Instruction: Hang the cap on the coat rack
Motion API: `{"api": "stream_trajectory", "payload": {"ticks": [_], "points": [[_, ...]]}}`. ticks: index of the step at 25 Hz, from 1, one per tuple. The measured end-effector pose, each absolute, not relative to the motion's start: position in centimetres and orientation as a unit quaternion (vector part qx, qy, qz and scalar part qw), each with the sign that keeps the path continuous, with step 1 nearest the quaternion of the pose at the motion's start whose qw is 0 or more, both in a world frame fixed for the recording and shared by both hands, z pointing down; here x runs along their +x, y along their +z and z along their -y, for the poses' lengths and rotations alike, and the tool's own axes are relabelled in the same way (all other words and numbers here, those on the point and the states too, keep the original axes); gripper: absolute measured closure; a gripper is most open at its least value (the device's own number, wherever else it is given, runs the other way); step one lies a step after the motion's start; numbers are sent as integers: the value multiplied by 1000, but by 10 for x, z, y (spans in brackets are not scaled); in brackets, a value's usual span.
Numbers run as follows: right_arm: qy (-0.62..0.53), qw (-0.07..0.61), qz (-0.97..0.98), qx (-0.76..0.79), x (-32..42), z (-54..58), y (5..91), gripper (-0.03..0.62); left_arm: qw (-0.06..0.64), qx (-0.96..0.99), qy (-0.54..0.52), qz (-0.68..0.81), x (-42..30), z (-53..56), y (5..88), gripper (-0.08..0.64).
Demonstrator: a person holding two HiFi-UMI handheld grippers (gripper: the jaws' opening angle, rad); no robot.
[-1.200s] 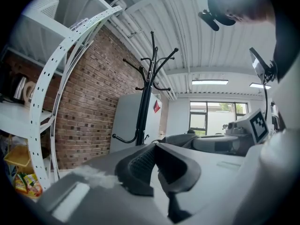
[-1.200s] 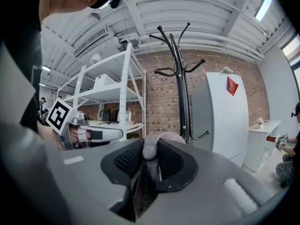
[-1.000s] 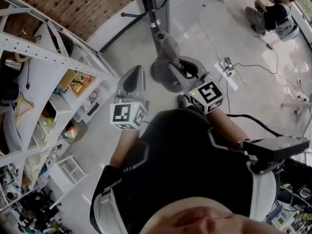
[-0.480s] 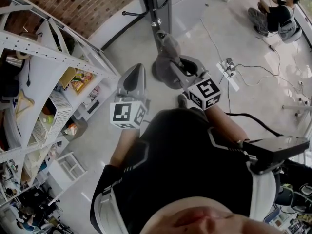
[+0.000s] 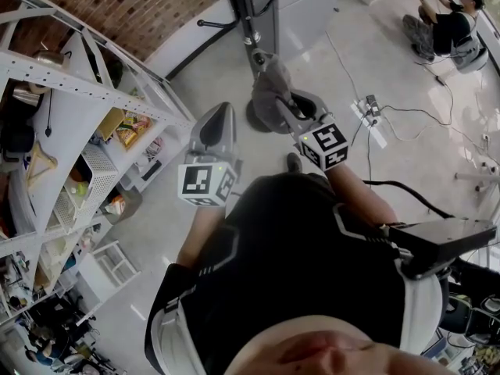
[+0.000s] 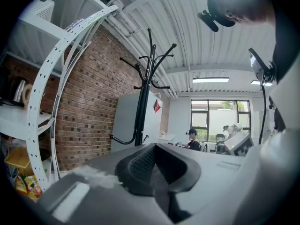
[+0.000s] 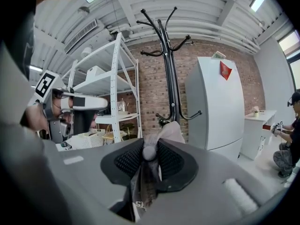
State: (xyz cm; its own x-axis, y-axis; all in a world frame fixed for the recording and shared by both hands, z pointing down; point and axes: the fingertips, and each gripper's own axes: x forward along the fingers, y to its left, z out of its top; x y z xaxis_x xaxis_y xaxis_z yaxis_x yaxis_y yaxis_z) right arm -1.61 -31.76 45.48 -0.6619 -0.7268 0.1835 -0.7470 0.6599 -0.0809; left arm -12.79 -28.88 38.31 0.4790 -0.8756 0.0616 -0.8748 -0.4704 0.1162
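My right gripper is shut on a grey cap, held up close to the black coat rack. In the right gripper view the cap's fabric is pinched between the pads of the right gripper. The coat rack's pole and curved hooks rise just behind it. My left gripper hangs to the left of the cap with nothing in it. In the left gripper view the left gripper has its jaws together, and the coat rack stands ahead.
White metal shelving packed with several items fills the left. A white cabinet stands behind the rack, against a brick wall. A power strip with cables lies on the floor. A person sits at the far right.
My right gripper has carried the cap a little further up and towards the coat rack's pole. The left gripper has hardly moved.
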Motion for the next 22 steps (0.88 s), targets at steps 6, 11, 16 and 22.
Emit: {"api": "stream_trajectory", "payload": {"ticks": [6,11,16,22], "points": [[77,86,908,402,-19,329,476,502,64,856,-3,513,-123,292,381,546],[83,91,905,406,-20,341,490,502,64,853,-2,518,-125,295,385,546],[78,101,905,405,-21,358,498,502,64,852,1,520,-123,299,384,546],[81,120,905,401,-23,372,517,503,65,848,4,526,-126,303,386,546]]}}
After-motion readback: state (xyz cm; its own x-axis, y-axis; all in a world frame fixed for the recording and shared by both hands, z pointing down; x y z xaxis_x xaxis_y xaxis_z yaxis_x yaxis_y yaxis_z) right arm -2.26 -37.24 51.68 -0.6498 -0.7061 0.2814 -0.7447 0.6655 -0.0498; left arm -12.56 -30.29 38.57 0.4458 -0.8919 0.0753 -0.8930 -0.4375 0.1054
